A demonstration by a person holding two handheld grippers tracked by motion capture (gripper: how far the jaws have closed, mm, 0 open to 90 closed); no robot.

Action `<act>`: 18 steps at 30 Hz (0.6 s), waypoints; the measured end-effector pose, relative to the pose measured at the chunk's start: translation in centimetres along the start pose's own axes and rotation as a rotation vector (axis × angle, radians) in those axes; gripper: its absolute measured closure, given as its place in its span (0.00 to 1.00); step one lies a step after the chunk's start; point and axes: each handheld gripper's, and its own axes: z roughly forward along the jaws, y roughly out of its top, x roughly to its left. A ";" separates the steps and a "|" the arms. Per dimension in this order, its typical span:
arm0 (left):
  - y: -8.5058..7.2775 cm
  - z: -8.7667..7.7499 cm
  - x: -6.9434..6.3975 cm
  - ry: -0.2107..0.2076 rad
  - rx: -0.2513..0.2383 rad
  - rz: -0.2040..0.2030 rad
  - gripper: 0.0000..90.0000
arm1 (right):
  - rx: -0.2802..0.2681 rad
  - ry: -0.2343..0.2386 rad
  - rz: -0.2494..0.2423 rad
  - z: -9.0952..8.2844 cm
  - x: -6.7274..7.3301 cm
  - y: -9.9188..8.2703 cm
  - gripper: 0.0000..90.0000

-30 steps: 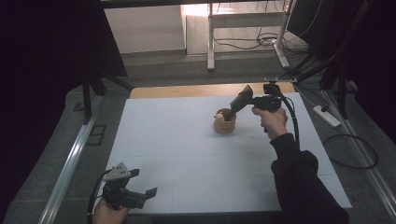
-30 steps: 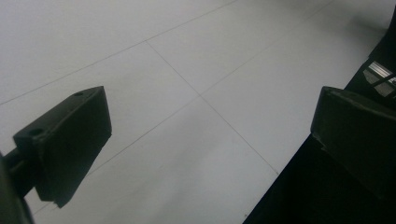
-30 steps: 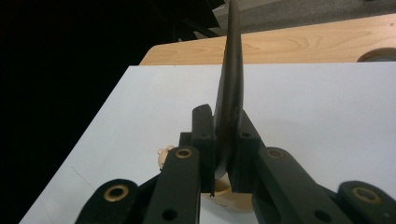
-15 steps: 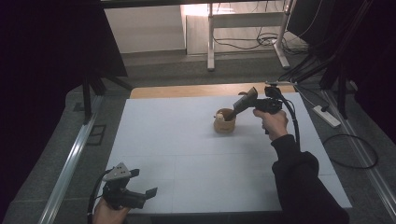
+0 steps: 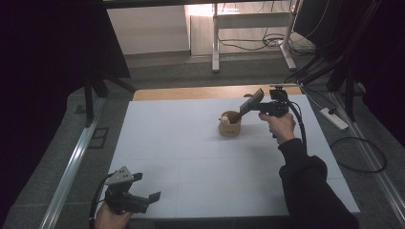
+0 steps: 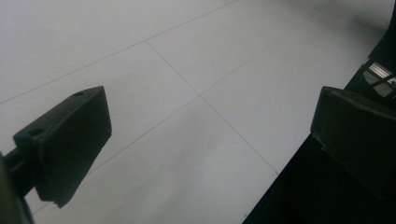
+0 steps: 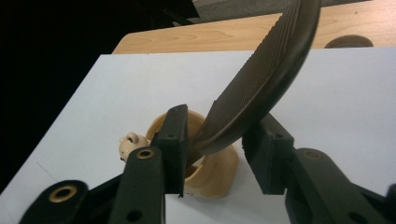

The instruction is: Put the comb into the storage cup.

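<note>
Each black tool (image 5: 247, 106) trails a black cable; the person's right sleeve (image 5: 310, 191) is black.

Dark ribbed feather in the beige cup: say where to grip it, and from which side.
Grip the dark ribbed feather low, where it narrows above the rim of the beige cup, coming from the right side of the white table: it leans up that way.

the feather (image 7: 261, 88) stands in the cup (image 7: 212, 175), between the right gripper (image 7: 215, 154) jaws. the cup sits on the table (image 5: 191, 143), just beyond them.
</note>
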 end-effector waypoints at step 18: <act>0.0 0.0 0.0 -0.002 0.000 -0.001 0.00 | 0.039 -0.008 -0.075 0.0 0.7 -0.3 0.37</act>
